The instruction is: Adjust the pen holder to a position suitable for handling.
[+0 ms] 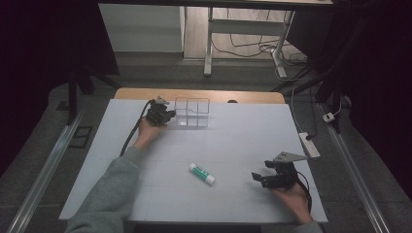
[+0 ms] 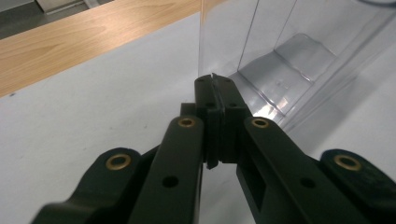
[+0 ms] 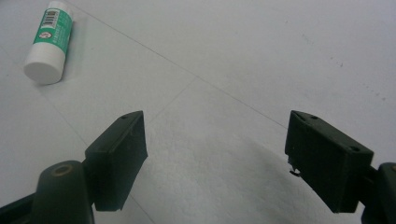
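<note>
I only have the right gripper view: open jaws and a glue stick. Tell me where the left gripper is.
Observer: The left gripper is at the far left of the table, up against a clear divided box.
Operator: Report its jaws.
Observer: Shut. In the left gripper view they pinch a thin clear wall of that box.
Operator: Check the box's contents.
Observer: Its compartments look empty from above.
</note>
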